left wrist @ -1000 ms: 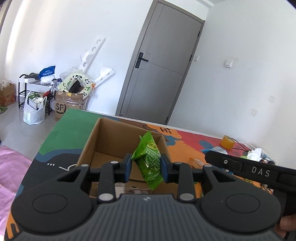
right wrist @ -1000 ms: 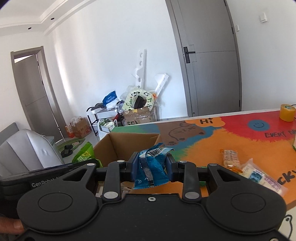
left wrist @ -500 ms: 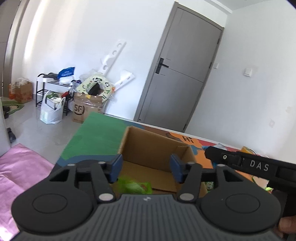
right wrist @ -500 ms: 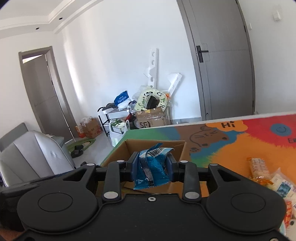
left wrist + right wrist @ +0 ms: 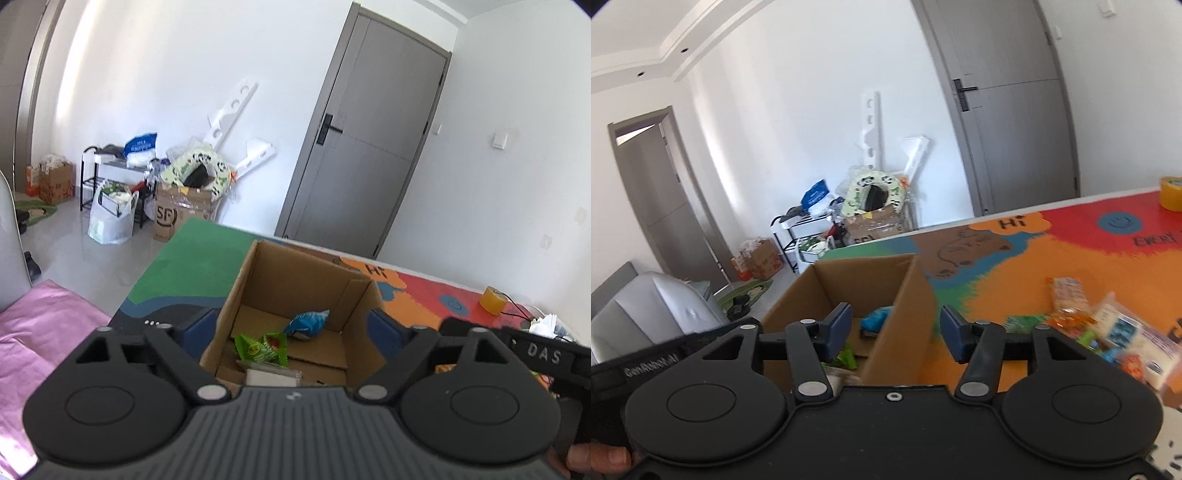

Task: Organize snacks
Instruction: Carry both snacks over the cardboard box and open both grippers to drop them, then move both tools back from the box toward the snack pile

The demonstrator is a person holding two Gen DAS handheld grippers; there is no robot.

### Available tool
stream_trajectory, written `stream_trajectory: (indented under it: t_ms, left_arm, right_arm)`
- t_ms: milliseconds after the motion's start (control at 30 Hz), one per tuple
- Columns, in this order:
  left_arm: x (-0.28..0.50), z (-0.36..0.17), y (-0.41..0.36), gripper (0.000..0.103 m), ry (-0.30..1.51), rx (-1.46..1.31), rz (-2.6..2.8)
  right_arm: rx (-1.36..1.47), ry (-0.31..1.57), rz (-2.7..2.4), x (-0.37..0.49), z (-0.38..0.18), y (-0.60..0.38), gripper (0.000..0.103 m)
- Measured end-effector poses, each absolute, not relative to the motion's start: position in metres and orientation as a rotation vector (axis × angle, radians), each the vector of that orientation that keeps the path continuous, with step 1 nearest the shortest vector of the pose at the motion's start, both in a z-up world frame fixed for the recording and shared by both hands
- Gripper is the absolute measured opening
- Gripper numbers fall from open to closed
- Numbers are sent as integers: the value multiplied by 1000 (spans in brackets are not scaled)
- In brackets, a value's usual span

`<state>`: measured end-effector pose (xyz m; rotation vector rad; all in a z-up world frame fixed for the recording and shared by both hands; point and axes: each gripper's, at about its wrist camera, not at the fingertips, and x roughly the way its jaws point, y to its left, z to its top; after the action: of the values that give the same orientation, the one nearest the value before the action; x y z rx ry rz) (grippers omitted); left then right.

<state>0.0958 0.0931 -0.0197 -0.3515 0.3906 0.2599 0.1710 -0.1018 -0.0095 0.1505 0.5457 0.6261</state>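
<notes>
An open cardboard box (image 5: 255, 280) stands on the colourful table mat; it also shows in the right wrist view (image 5: 908, 295). Inside it lie a green snack packet (image 5: 262, 347) and a blue snack packet (image 5: 306, 323); the blue packet also shows in the right wrist view (image 5: 877, 317). My left gripper (image 5: 295, 328) is open and empty, above the box's near side. My right gripper (image 5: 895, 328) is open and empty, straddling the box's right wall. Several loose snack packets (image 5: 1108, 325) lie on the mat to the right of the box.
A yellow tape roll (image 5: 1171, 194) sits at the mat's far right, and also shows in the left wrist view (image 5: 493, 300). The right gripper's body (image 5: 535, 354) shows at the right of the left wrist view. Beyond the table are a grey door (image 5: 369, 158) and floor clutter (image 5: 177, 192).
My left gripper opened and dropped the green packet into the box. My right gripper then opened and dropped the blue packet into the box. Both cameras shifted view.
</notes>
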Motion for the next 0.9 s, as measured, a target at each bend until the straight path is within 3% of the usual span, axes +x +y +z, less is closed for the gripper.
stream_trajectory:
  t_ms: [267,667,900]
  left_arm:
    - [93,-20,70,97,406,-335,254]
    - [92,-18,39,98,416,-295,203]
    - [95,-16,20,98,413,-289,172]
  right_arm:
    - [169,544,578,159,-14,-136,76]
    - [205,515,520,149,-13,-177,103]
    - [201,500,475,143,-13,-203,103]
